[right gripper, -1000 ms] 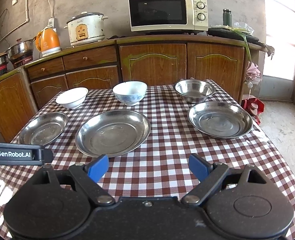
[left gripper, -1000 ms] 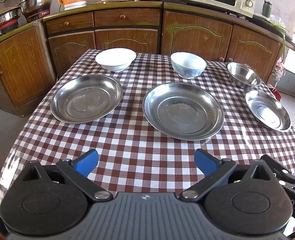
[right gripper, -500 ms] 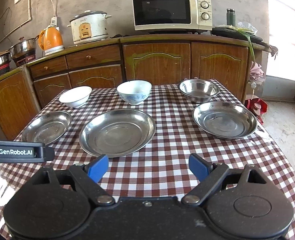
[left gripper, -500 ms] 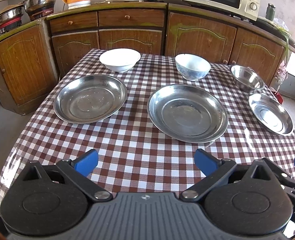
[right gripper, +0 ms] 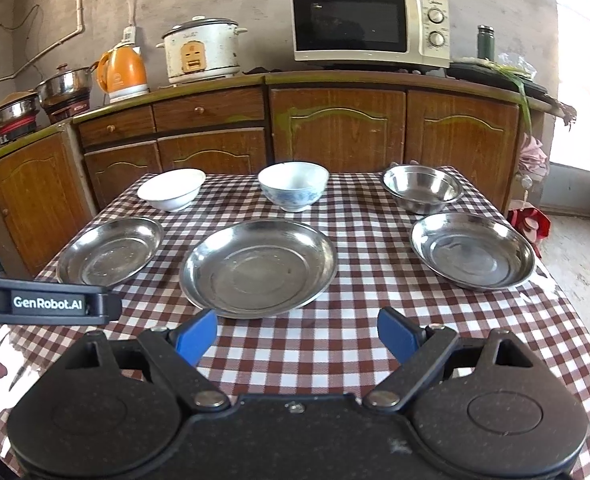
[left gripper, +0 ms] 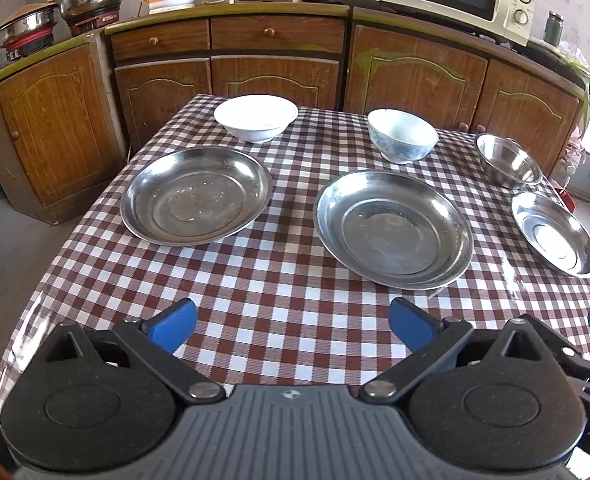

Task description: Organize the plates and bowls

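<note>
Both tongs stand wide and empty: the left tongs [left gripper: 291,324] hang over the near edge of the worktop [left gripper: 279,292], the right tongs [right gripper: 295,334] just beside them, each a little higher and more level than a second ago, so the cupboards fill more of both views; nothing has been gripped, and the sorting has, by my judgement, not yet begun. Three steel plates lie in a near row, well apart: the left plate [left gripper: 195,196], the middle plate [left gripper: 393,228], largest of the three, and the right plate [right gripper: 471,250]. Behind them stand the white bowl [left gripper: 257,118], the blue-patterned bowl [left gripper: 403,136] and the steel bowl [right gripper: 422,189], the last close behind the right plate. No dish rests on another. Farther off, on the cupboard top, are an orange kettle [right gripper: 122,72], a rice cooker [right gripper: 201,52] and a microwave [right gripper: 369,24], all clear of the work. Nothing on the checked cloth blocks a reach to any plate.
</note>
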Demonstrator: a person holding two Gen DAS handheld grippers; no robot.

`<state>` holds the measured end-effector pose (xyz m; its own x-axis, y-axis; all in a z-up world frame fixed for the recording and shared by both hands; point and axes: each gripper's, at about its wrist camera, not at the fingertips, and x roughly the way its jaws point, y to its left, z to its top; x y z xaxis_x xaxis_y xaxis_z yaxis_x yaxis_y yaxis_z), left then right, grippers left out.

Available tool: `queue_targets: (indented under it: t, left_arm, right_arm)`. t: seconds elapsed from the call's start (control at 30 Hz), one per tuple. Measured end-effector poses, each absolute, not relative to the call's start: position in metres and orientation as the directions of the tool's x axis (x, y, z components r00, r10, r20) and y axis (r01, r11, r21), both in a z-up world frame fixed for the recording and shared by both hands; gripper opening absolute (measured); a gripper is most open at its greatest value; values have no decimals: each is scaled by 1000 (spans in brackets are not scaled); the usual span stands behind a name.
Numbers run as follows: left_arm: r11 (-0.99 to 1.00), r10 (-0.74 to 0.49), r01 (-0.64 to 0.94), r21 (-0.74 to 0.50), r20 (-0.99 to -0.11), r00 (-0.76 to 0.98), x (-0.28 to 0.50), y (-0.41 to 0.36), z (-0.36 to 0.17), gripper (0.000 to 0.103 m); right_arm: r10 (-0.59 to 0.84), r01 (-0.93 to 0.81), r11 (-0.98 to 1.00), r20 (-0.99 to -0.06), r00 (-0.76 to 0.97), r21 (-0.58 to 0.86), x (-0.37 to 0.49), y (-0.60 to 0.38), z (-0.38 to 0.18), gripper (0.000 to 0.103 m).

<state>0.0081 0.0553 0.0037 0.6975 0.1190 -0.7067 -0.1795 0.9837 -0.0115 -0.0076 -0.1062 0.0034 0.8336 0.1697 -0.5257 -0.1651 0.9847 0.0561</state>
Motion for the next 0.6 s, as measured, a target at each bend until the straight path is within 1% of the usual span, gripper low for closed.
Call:
queue_targets:
  t: [0.4, 0.6]
  left_arm:
    - [971, 170, -241, -3, -701, 693, 13, 82, 4, 103]
    - [954, 209, -299, -6, -701, 681, 19, 107, 2, 103]
  right_arm:
    - [233, -257, 966, -500, 834, 21, 9, -69, 8, 103]
    - [274, -311, 950, -484, 831, 4, 23, -44, 9, 103]
